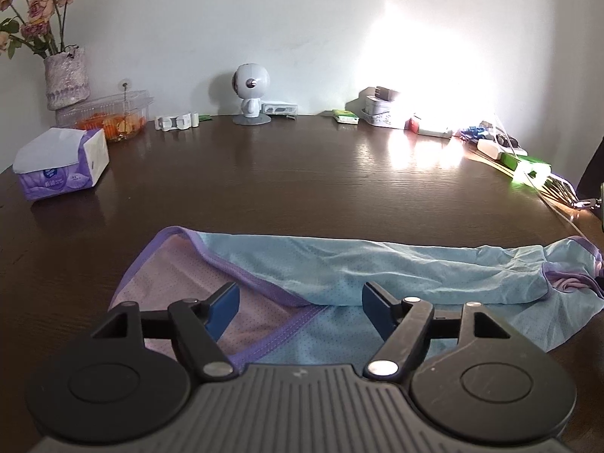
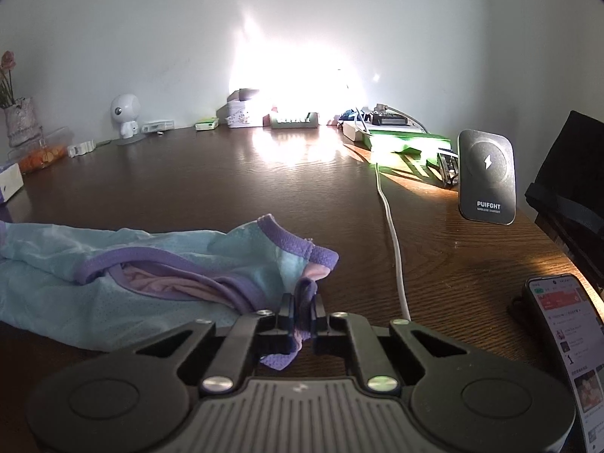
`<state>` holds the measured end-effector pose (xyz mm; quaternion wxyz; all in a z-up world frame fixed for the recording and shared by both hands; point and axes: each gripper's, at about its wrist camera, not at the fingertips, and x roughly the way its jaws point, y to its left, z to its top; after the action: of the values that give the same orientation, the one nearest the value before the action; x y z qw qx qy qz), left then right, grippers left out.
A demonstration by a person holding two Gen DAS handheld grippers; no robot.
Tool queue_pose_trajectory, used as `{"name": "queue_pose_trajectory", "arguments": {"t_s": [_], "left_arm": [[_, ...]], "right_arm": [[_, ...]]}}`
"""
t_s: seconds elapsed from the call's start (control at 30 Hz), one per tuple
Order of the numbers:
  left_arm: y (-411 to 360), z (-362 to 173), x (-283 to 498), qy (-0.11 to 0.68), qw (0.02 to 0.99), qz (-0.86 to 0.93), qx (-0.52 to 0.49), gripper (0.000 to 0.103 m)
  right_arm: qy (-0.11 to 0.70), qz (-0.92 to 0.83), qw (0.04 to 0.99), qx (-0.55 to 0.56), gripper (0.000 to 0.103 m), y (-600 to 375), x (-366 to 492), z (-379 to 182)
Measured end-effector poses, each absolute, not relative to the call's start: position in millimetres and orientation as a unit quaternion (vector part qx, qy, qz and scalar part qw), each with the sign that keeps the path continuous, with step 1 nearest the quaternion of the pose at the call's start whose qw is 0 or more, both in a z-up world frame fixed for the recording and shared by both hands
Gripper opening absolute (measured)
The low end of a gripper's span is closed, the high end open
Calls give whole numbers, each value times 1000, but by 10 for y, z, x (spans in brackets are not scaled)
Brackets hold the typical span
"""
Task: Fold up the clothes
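A light blue garment (image 1: 377,268) with purple trim and a pink inner side lies stretched across the dark wooden table (image 1: 302,181). My left gripper (image 1: 301,302) stands open over its left part, its blue pads (image 1: 226,307) either side of the purple seam, not pressing it. In the right wrist view the same garment (image 2: 151,264) lies bunched at the left. My right gripper (image 2: 302,311) is shut on its purple-trimmed right edge, a fold of cloth pinched between the pads.
A tissue pack (image 1: 62,164), a vase of flowers (image 1: 66,75), a plastic food box (image 1: 111,117) and a small white robot figure (image 1: 251,92) stand along the back. A white cable (image 2: 392,241), a wireless charger (image 2: 487,177), a phone (image 2: 566,347) and green items (image 2: 407,139) crowd the right.
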<state>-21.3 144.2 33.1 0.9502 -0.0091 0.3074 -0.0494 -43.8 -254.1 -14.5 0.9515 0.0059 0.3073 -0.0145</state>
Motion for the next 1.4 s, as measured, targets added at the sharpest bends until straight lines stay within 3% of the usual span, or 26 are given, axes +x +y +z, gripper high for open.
{"name": "queue_pose_trajectory", "arguments": {"t_s": [0.17,0.3,0.5,0.6,0.67,0.8,0.9,0.97,1.07,1.13,1.23,1.4], "left_arm": [[1700,339,-368,302,953,-8,-26,75],[1883,353,-473,295,954,20,-40,75],[2029,357,-710,294,954,46,-44,76],[2138,323,-831,296,951,64,-54,78],[2219,275,-873,301,948,75,-67,78],[2327,179,-841,314,941,89,-87,78],[2314,162,-801,318,940,83,-89,78],[2275,165,-786,321,940,80,-82,78],[2245,156,-786,327,938,88,-77,78],[2245,123,-799,330,936,94,-82,78],[2217,82,-815,330,935,100,-80,78],[2054,41,-794,333,934,121,-48,77]], "right_arm": [[264,13,964,-8,3,-2447,-450,201],[232,167,956,-69,3,-1818,-467,434],[259,311,899,-169,5,-728,-416,38],[250,313,901,-167,20,-687,-452,93],[238,328,903,-142,39,-860,-509,284],[230,314,916,-93,39,-1281,-450,559],[294,265,917,-47,35,-1514,-115,391],[358,262,893,-74,26,-1449,66,174],[343,279,888,-126,23,-1319,91,269],[293,306,898,-118,25,-1335,195,597],[256,346,890,-147,37,-1028,638,915],[313,490,796,-167,38,36,1368,756]]}}
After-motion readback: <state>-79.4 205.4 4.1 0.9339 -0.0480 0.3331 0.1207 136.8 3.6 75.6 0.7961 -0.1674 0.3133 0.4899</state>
